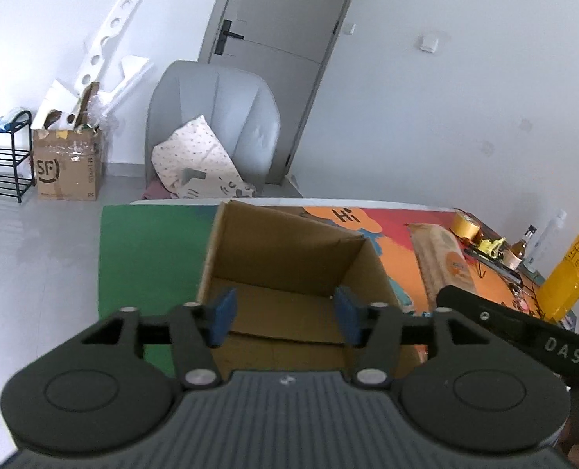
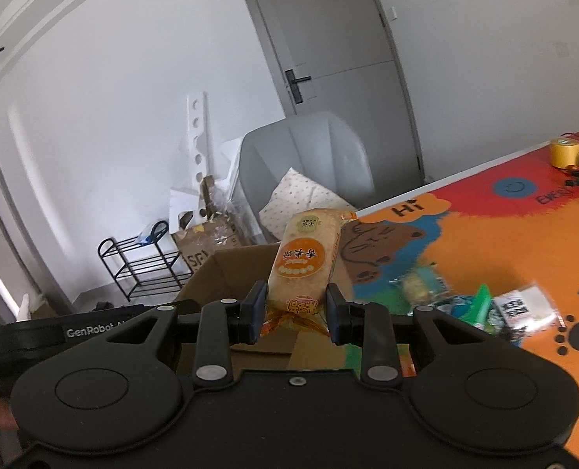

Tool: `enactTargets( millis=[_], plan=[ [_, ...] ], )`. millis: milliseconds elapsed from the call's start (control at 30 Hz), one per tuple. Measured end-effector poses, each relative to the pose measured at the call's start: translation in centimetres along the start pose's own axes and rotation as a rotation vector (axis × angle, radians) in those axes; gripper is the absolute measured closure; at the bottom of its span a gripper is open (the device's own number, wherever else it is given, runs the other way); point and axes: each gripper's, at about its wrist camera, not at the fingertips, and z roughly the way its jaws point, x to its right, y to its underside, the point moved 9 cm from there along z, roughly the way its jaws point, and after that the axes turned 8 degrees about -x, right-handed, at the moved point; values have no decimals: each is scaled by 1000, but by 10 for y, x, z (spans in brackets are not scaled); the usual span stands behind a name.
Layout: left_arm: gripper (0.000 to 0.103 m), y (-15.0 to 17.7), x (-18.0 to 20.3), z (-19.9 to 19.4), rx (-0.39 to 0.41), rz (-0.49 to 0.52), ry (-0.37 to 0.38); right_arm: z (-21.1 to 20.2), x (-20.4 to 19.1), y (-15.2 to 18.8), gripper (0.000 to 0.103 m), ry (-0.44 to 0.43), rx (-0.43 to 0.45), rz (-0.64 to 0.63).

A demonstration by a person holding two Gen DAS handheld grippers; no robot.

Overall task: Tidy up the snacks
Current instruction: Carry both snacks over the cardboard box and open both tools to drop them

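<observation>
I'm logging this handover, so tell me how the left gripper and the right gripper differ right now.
The left gripper is open with nothing between its blue pads, hanging over the open cardboard box; the right gripper is shut on the tail end of a rice cracker packet. The left is wider apart than the right. Both are black with blue pads.

Black grippers (image 1: 285,316), blue pads (image 1: 223,312)

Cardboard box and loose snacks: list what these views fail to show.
- Cardboard box floor, left wrist view: near part hidden behind the left gripper.
- Loose snacks, right wrist view: motion-blurred, labels unreadable.
- Rice cracker pack: crimped end partly hidden by the right gripper's fingers.
</observation>
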Motion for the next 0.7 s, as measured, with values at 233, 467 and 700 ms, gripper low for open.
enactTargets(
  millis=[233,467,700],
  plan=[
    [24,1,-10,-10,20,-14,-35,9,-18,-2,48,-66,-29,15],
    [13,6,-3,-12,17,4,-61,-10,2,5,31,-4,-23,57],
    [9,14,11,-12,-8,27,-64,-31,27,17,7,47,-56,110]
  ],
)
